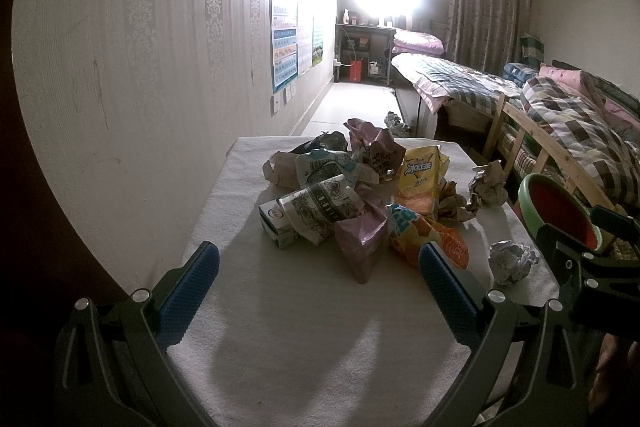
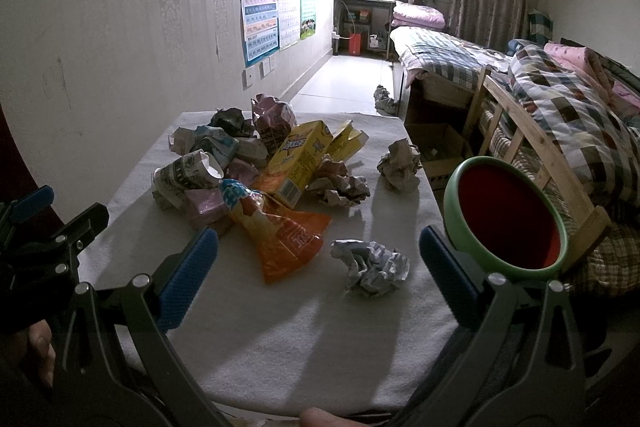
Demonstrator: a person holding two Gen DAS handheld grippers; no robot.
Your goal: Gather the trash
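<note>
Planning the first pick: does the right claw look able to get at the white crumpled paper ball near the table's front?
Probably yes. The right claw is open, and the white crumpled paper ball lies apart from the pile, with only bare table before it.

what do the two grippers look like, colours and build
Both are the same design: the left gripper and right gripper each have two blue textured pads on dark grey metal linkage arms with slotted cut-outs, joined by round silver pivot bolts. No cables or markings are visible. No sleeves show.
</note>
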